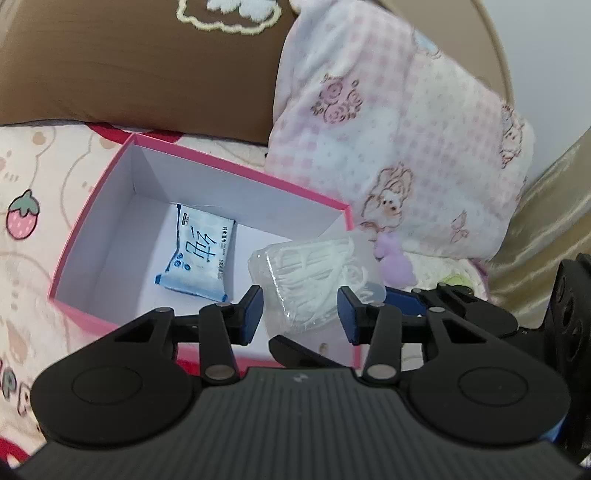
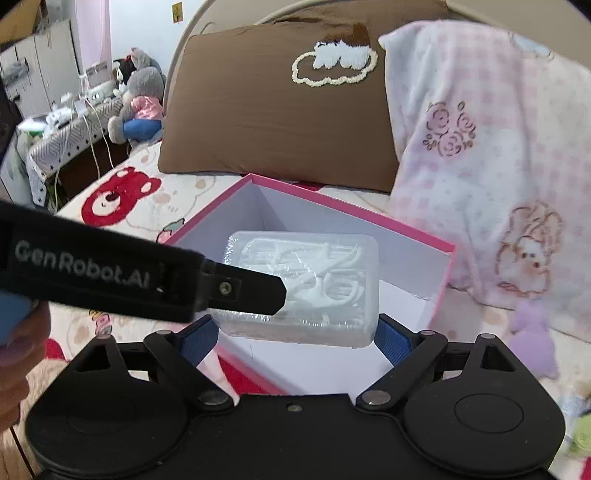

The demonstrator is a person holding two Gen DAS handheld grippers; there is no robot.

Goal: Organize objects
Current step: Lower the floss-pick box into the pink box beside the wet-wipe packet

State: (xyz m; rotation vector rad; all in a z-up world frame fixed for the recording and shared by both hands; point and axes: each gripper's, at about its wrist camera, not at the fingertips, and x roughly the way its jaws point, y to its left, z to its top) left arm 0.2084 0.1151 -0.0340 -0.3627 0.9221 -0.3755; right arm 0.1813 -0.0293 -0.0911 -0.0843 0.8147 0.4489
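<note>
Right gripper point(image 2: 295, 334) has its blue pads clamped on the clear box of floss picks point(image 2: 301, 286), carried above the pink box point(image 2: 369, 214). Left gripper point(image 1: 301, 314) looks part open and empty, though the clear box blurs that. Best lowered flat beside the blue wipes packet point(image 1: 197, 254), then let go low.

- Bed with cartoon-print sheet point(image 2: 155, 206), strawberries and red bears on it
- Brown pillow point(image 2: 273, 110) at far side against curved beige headboard point(image 2: 192, 33)
- Pink checked blanket point(image 2: 491, 155) heaped at right
- Far left: cluttered side table point(image 2: 70, 122) with patterned cloth, plush toys point(image 2: 138, 96)
- White wall point(image 2: 147, 22) behind
</note>
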